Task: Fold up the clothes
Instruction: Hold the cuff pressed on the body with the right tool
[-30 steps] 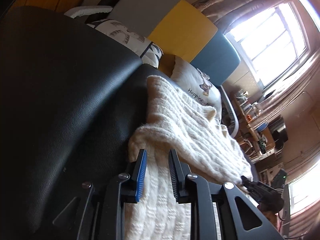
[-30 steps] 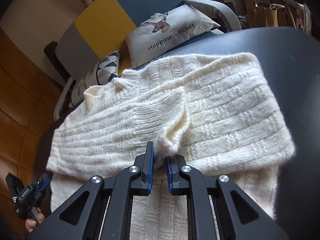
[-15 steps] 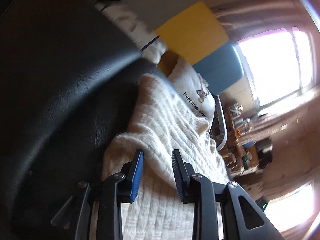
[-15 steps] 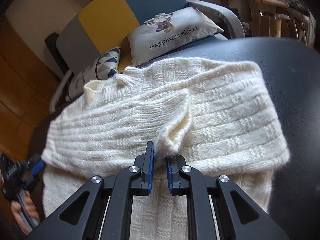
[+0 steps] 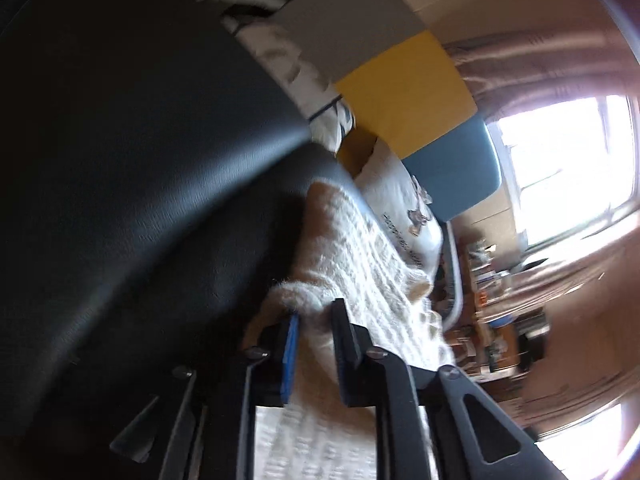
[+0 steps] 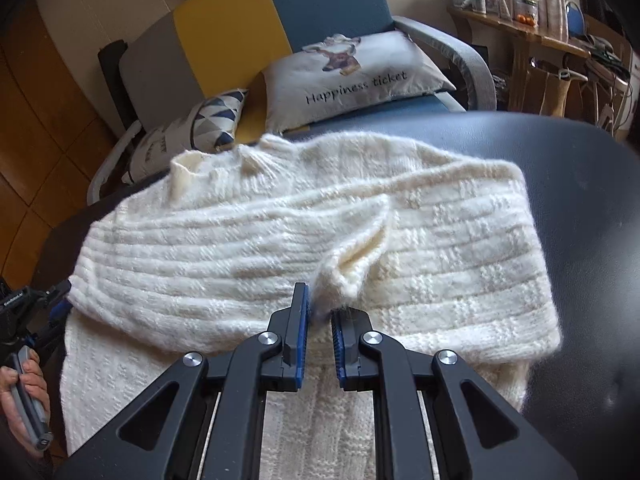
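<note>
Both tongs are on the cream knit sweater [image 6: 304, 240]. Right gripper [image 6: 320, 312] is clamped down to a narrow gap on a pinched-up tuft at the end of the folded-over sleeve, dead ahead at 12 o'clock from its camera. Left gripper [image 5: 314, 324] has its jaws closing, with the fuzzy folded edge of the sweater bunched between the pads; they look to be pressing on the knit already. That view is motion-blurred, so I can't read finer detail.

Sweater lies spread across the black leather surface [image 6: 592, 208], upper part folded over toward me so a thick folded band runs 9 to 3 o'clock across the right view. Collar [image 6: 184, 168] sits at about 11 o'clock, standing up slightly. Lower layer of knit runs under both tongs toward 6 o'clock.

In the right view I see the left gripper at 8 o'clock, at the sweater's left edge, with the person's hand [image 6: 24, 392] wrapped around its grey handle.

Beyond the leather, at 12 o'clock: an armchair [image 6: 256, 28] in grey, yellow and blue panels, holding a cushion printed "Happiness ticket" [image 6: 356, 76] and a triangle-pattern cushion [image 6: 208, 124] beside it at 11. Cluttered wooden shelf [image 6: 532, 32] at 2 o'clock.
</note>
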Demonstrator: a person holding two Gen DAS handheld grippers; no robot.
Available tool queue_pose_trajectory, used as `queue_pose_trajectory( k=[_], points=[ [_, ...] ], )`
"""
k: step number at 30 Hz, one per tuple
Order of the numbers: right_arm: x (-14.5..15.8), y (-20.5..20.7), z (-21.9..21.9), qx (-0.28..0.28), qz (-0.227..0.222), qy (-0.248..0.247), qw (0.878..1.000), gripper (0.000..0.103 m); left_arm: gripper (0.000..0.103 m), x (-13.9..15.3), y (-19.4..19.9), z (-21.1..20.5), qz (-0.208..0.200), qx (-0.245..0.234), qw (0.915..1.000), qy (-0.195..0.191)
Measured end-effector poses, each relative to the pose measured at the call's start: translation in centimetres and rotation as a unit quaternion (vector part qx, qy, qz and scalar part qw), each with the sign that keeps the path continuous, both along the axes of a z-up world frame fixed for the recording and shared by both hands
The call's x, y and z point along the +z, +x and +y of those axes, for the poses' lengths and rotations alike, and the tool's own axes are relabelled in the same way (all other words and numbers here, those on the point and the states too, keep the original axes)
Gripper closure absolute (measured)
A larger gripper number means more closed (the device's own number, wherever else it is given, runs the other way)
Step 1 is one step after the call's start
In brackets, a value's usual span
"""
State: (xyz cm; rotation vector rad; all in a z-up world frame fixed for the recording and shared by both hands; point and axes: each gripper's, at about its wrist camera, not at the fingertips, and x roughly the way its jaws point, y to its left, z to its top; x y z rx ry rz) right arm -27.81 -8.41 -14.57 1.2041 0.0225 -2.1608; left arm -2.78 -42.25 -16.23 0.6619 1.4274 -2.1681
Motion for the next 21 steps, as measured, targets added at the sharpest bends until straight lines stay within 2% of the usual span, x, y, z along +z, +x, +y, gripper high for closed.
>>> queue_pose_trajectory(
  k=[3, 6, 11, 14, 17, 19, 21],
  points=[
    [1.0, 0.3, 0.3, 0.003, 0.013, -0.022, 1.000, 0.092, 0.094, 0.0, 0.5, 0.9, -0.029, -0.004, 0.9990, -0.035],
    [-1.1, -0.4, 0.4, -0.005, -0.011, 0.014, 1.000, 0.092, 0.094, -0.7, 0.9, 1.3, -0.044, -0.016, 0.9978, -0.048],
    [-1.3, -0.4, 1.0, -0.010, -0.018, 0.000, 1.000, 0.092, 0.095, 0.2, 1.2, 1.0, -0.054, -0.010, 0.9960, -0.070],
    [-0.1, -0.3, 0.8, -0.002, -0.003, -0.008, 1.000, 0.092, 0.096, 0.5, 1.8, 0.6, -0.055, 0.000, 0.9951, -0.082],
    [2.5, 0.4, 0.5, 0.020, 0.042, -0.041, 0.998, 0.092, 0.096, -0.2, 2.3, 0.0, -0.062, 0.007, 0.9959, -0.066],
    [2.0, -0.3, 0.2, 0.017, 0.034, -0.017, 0.999, 0.092, 0.097, -0.7, 2.8, -0.2, -0.068, 0.007, 0.9961, -0.054],
    [-0.1, -1.4, 0.3, 0.000, 0.001, 0.016, 1.000, 0.092, 0.099, -0.3, 3.4, 0.1, -0.067, 0.009, 0.9957, -0.064]
  ],
)
